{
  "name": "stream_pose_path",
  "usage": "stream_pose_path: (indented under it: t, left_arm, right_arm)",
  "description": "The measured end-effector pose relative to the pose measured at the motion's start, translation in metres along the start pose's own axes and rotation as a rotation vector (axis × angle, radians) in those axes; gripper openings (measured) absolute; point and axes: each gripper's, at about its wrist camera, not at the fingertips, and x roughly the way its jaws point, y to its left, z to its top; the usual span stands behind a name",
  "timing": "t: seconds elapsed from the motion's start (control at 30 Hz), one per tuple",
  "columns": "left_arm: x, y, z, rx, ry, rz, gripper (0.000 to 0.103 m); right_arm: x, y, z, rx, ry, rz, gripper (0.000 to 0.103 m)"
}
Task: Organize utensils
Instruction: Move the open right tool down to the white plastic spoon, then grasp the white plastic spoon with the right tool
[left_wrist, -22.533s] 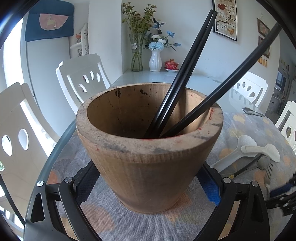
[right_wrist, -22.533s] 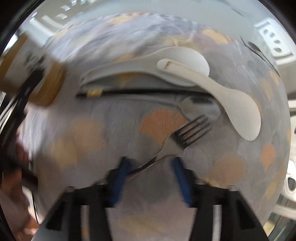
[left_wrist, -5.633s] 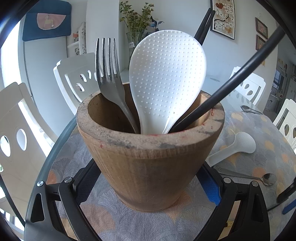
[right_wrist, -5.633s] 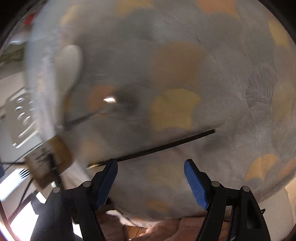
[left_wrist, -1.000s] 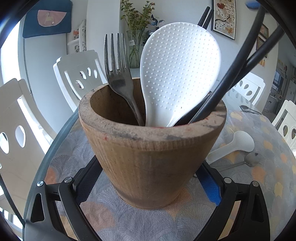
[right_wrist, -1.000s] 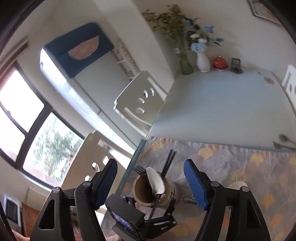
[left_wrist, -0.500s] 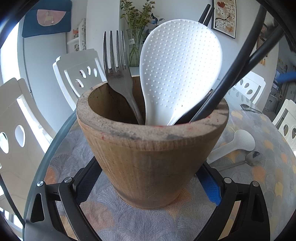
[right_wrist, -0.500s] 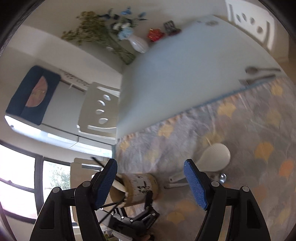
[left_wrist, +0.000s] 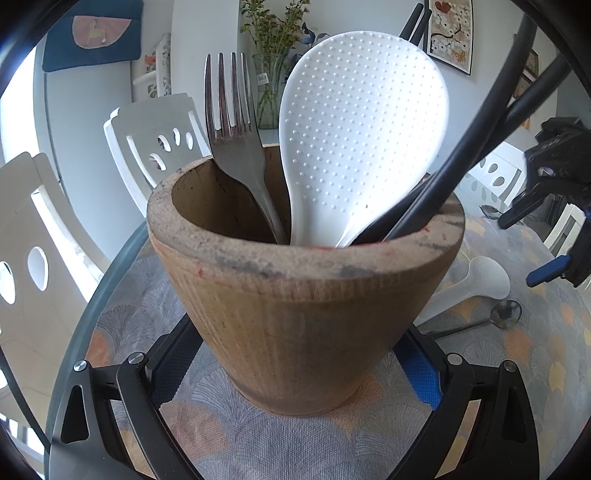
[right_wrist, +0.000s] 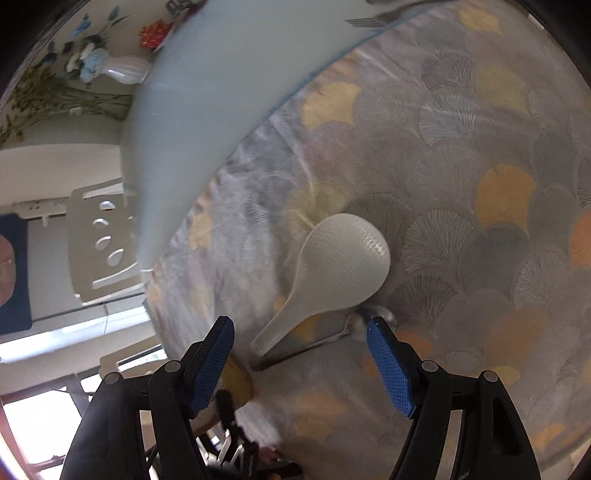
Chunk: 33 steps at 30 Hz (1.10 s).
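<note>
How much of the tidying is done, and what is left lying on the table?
Done: a fork, a white rice paddle and black chopsticks stand in the wooden pot, which the left gripper holds. In hand: nothing; the right gripper hangs open over the table. Left: a second paddle and a metal spoon on the cloth, and more cutlery at the far edge.

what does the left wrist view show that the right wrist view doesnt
Only the left wrist view: the wooden holder clamped in the left claw, with a fork, a white rice paddle and black chopsticks standing in it.

Only the right wrist view: the open right claw from behind.

Both: the second rice paddle and metal spoon lying on the cloth.
</note>
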Motion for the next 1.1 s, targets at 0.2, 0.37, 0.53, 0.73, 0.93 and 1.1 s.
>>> stream_pose_path:
  t: [0.2, 0.37, 0.53, 0.73, 0.93, 1.1]
  left_arm:
    - [0.0, -0.001, 0.0, 0.001, 0.005, 0.002, 0.098]
    - [0.0, -0.001, 0.0, 0.001, 0.008, 0.002, 0.098]
    - [0.004, -0.001, 0.0, 0.002, 0.02, 0.004, 0.098]
    - [0.004, -0.001, 0.0, 0.0, 0.022, 0.002, 0.098]
    - [0.004, -0.001, 0.0, 0.0, 0.022, 0.003, 0.098]
    - [0.004, -0.002, 0.0, 0.0, 0.022, 0.003, 0.098]
  right_arm:
    - [0.026, -0.008, 0.025, 0.064, 0.036, -0.168, 0.072]
    - [0.04, -0.008, 0.038, 0.079, 0.032, -0.151, 0.083]
    - [0.051, 0.013, 0.036, -0.04, 0.029, -0.263, 0.091]
    - [0.071, 0.047, 0.014, -0.315, -0.014, -0.508, 0.085]
    - [0.051, 0.045, 0.003, -0.407, -0.085, -0.434, 0.038]
    - [0.034, 0.028, 0.008, -0.392, -0.076, -0.273, 0.014]
